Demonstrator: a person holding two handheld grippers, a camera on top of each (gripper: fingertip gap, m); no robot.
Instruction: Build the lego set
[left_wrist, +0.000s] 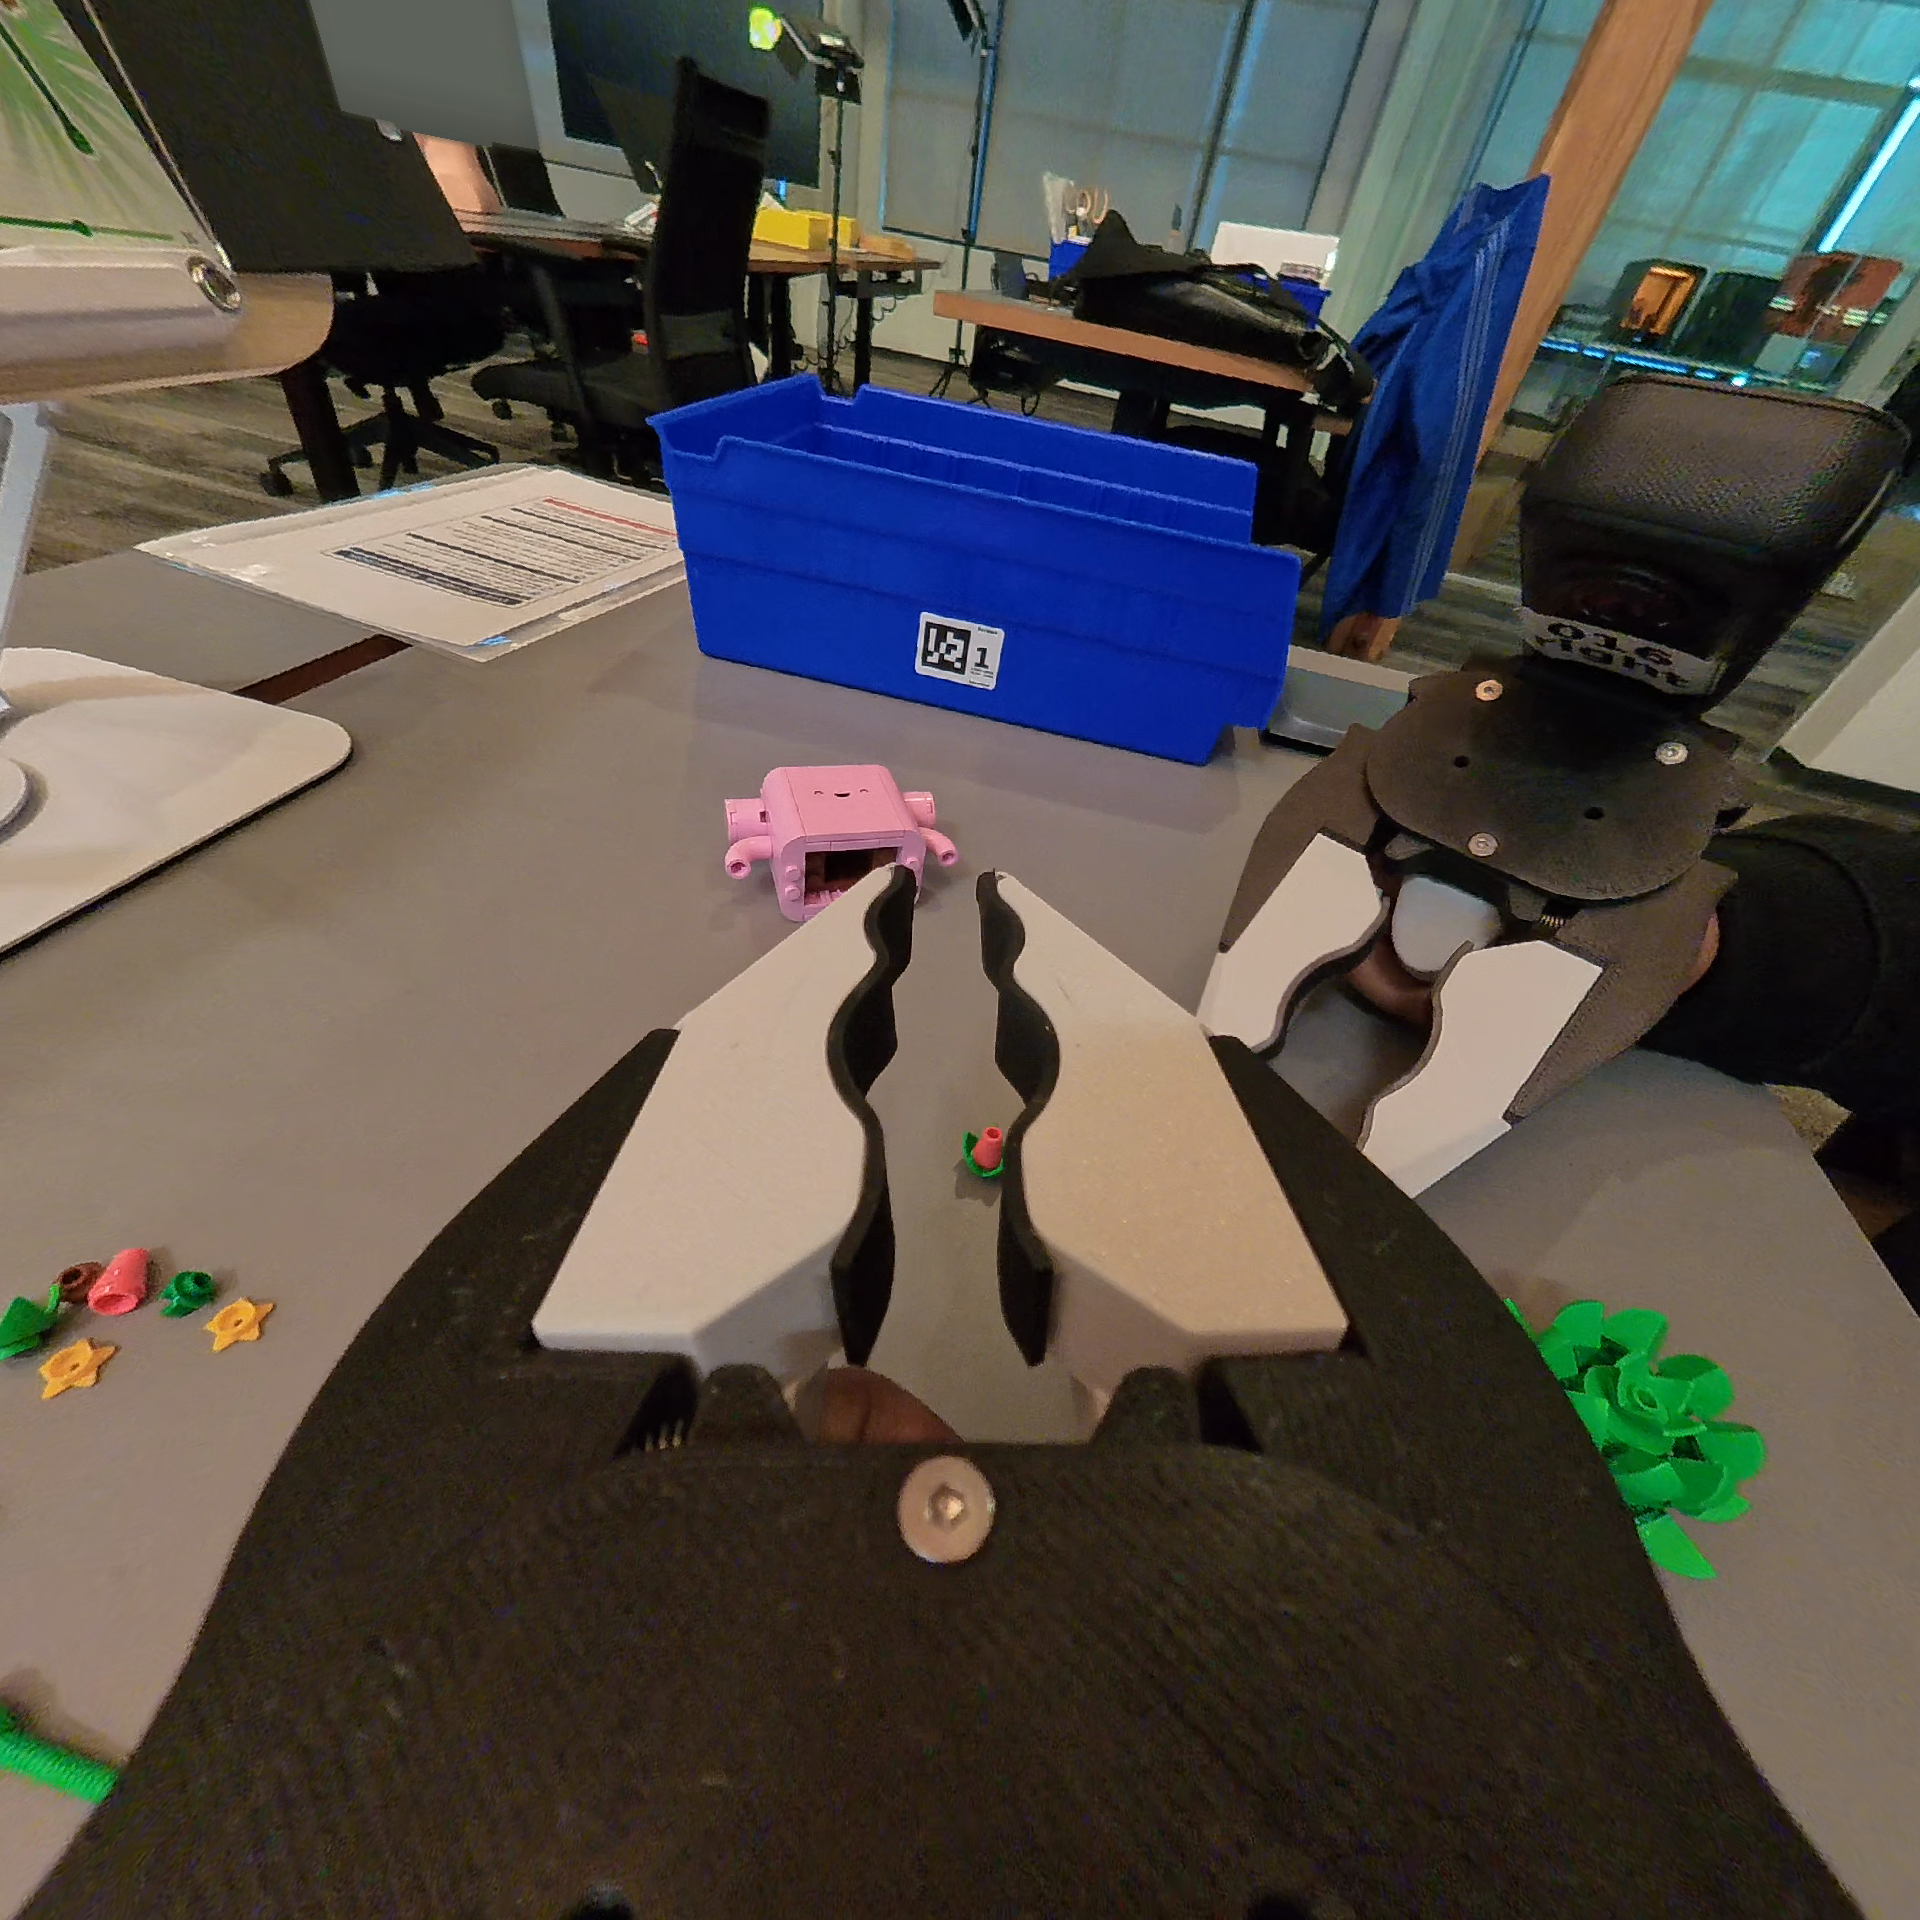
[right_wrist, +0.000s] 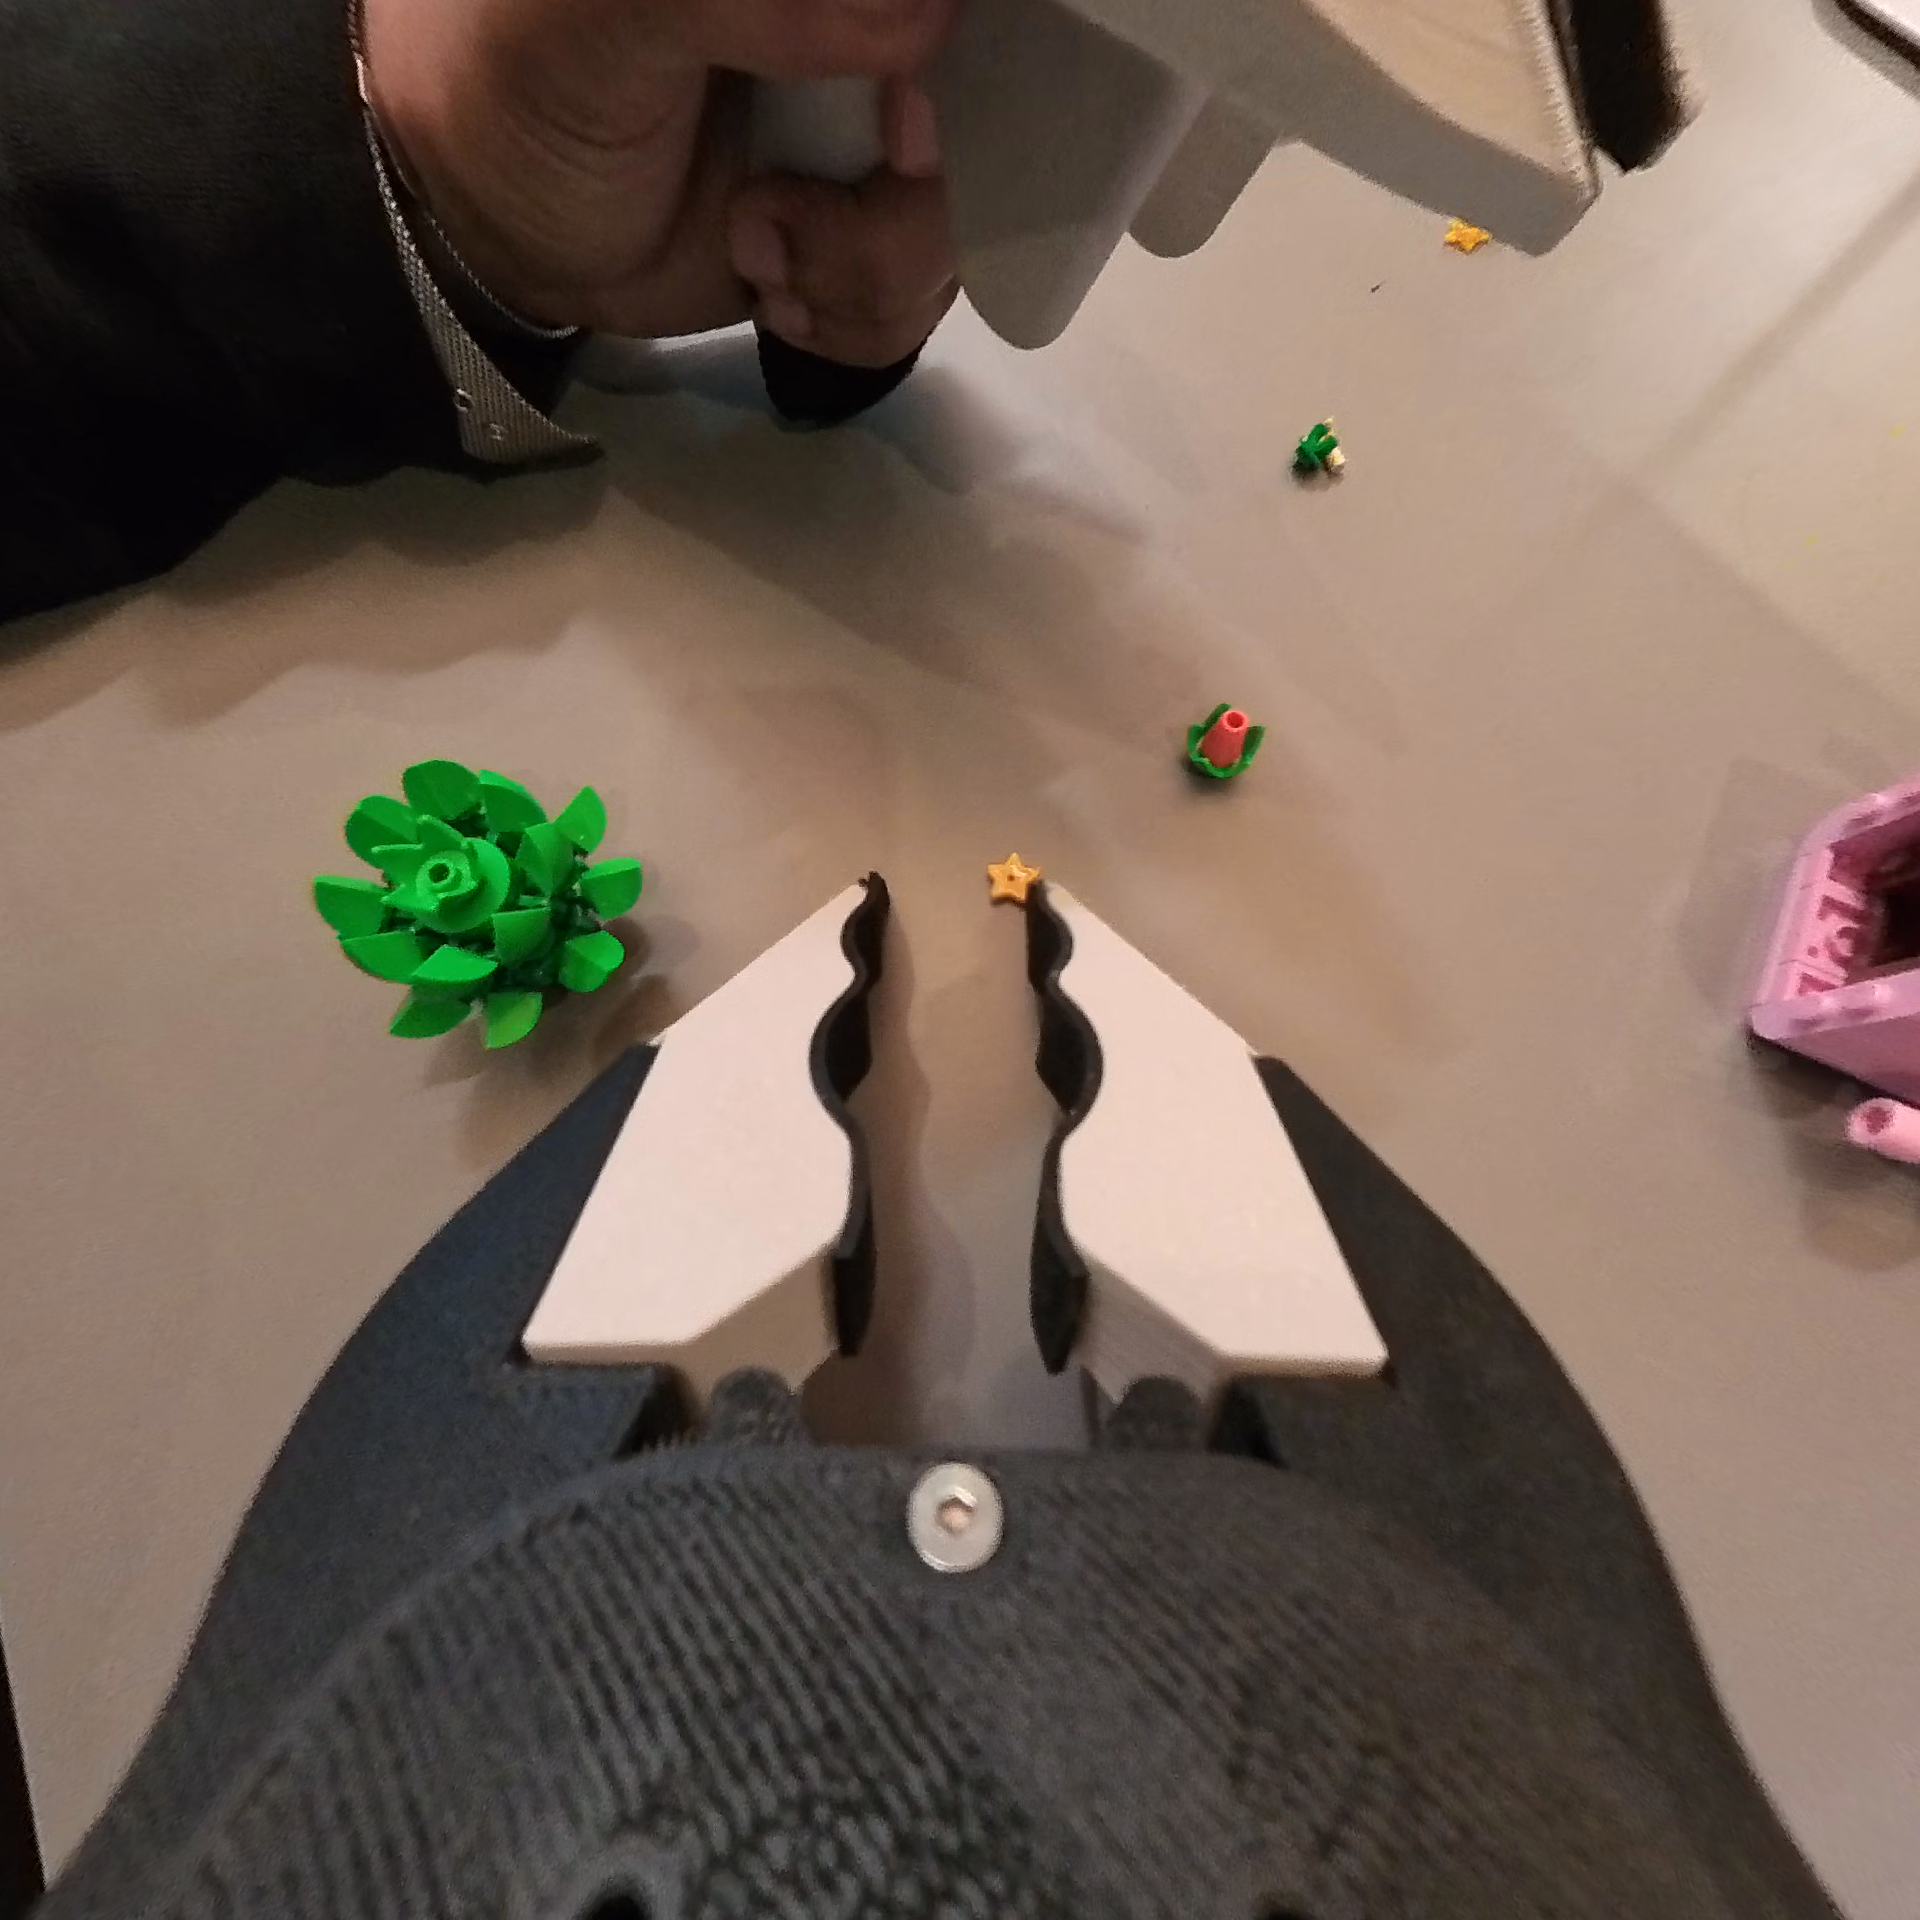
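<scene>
The pieces of the lego set lie scattered on the grey surface (left_wrist: 520, 935), and all look light, hard and smooth — likely to skate or tip if nudged rather than pinched squarely. In the right wrist view, the right hand-held gripper (right_wrist: 956, 894) is open and empty, its right tip just beside a tiny yellow star piece (right_wrist: 1012, 879) at frame centre; that piece is flat and thin, so I judge it needs a low pinch across its points, with the tips nearly on the surface. Up and to the right stands a red bud in a green cup (right_wrist: 1224, 740), upright; its tapered red cone would probably slip, so the wider green base seems the better hold. At left centre sits the green leafy plant (right_wrist: 473, 899) — bulkier, with thin leaves that may pop off under a hard squeeze; a hold low around its core looks safer. The pink cube pot (left_wrist: 836, 836), in the middle of the left wrist view, is the sturdiest piece, with flat sides suited to a grip. The left hand-held gripper (left_wrist: 945, 883) is open too, holding nothing, its tips near the pot. More small pieces (left_wrist: 135, 1309) lie at lower left of that view.
</scene>
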